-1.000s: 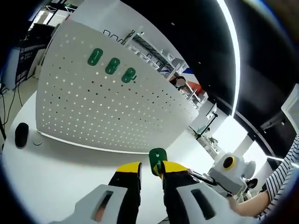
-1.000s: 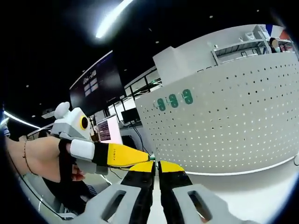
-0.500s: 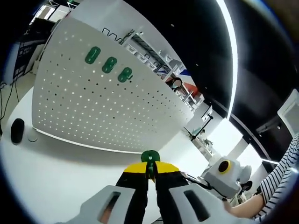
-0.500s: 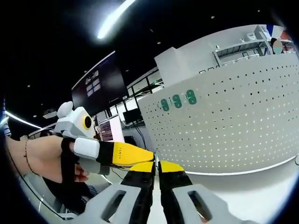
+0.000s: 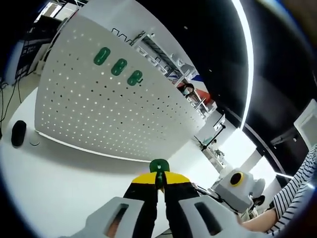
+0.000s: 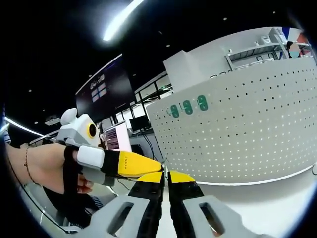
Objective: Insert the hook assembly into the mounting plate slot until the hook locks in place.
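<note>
My left gripper (image 5: 158, 179) is shut on a green hook (image 5: 159, 166), whose rounded top sticks up above the yellow tips. Ahead stands the white perforated mounting plate (image 5: 99, 114), upright on the table, with three green hooks (image 5: 119, 67) in a row near its top. My right gripper (image 5: 198, 188) comes in from the right, its thin tips close to the left jaws. In the right gripper view, my right gripper (image 6: 166, 174) is shut, and I see nothing between its jaws. The left gripper (image 6: 157, 166), held by a hand (image 6: 39, 166), points at those tips. The plate (image 6: 247, 124) and its hooks (image 6: 187, 107) lie beyond.
A small black oval object (image 5: 18, 134) lies on the white table (image 5: 59, 173) left of the plate. Metal shelving (image 5: 158, 49) and a person (image 5: 187, 89) are behind the plate. A striped sleeve (image 5: 297, 188) shows at the right. A dark screen (image 6: 104, 91) hangs behind the left gripper.
A second ago the left jaws stood open with the green hook beside the right jaw. They have shut on it. The right gripper stays shut; both views shifted only slightly.
</note>
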Motion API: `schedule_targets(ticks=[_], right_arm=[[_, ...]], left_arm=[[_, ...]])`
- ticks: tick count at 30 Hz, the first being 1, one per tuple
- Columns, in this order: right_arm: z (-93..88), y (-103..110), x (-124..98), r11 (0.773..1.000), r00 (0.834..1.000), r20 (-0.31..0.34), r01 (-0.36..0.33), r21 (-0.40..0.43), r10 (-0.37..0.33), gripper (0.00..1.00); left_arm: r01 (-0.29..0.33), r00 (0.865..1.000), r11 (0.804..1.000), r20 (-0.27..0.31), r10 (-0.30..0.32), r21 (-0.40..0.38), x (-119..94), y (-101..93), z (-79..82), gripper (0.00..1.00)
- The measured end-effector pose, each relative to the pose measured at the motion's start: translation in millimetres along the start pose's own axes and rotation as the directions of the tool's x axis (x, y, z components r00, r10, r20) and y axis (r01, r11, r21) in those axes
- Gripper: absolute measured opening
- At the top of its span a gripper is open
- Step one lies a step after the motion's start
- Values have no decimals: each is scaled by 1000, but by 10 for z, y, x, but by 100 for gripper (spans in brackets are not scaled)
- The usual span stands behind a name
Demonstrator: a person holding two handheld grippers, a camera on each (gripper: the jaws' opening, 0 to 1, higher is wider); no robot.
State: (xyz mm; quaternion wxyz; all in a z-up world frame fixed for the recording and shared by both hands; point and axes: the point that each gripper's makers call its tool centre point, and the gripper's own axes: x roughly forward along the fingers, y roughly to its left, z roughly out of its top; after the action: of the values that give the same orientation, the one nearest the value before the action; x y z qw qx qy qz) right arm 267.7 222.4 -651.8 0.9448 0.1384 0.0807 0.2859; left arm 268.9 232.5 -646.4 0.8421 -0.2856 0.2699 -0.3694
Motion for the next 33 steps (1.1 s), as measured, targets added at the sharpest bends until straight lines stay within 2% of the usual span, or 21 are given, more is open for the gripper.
schedule_targets(ticks=[11, 19, 21, 28, 33], right_arm=[[22, 14, -19, 999, 1000, 1, -19, -36, 19, 0], [26, -5, -21, 999, 1000, -16, -25, -27, 24, 1], [38, -9, -18, 1000, 999, -17, -29, -1, 29, 2], [75, 55, -14, 999, 998, -27, -51, -13, 51, 3], [41, 38, -34, 999, 998, -50, -44, -1, 44, 10]], left_arm=[[20, 1000, 999, -3, -20, -30, -17, -20, -10, 2], [25, 1000, 999, -13, -26, -32, -4, -37, -28, 1], [24, 1000, 999, -4, -24, -35, -4, -35, -14, 1], [1, 1000, 1000, 20, -1, -10, -39, 15, 65, 1], [-27, 999, 1000, 47, 27, 12, -77, 77, 142, 1]])
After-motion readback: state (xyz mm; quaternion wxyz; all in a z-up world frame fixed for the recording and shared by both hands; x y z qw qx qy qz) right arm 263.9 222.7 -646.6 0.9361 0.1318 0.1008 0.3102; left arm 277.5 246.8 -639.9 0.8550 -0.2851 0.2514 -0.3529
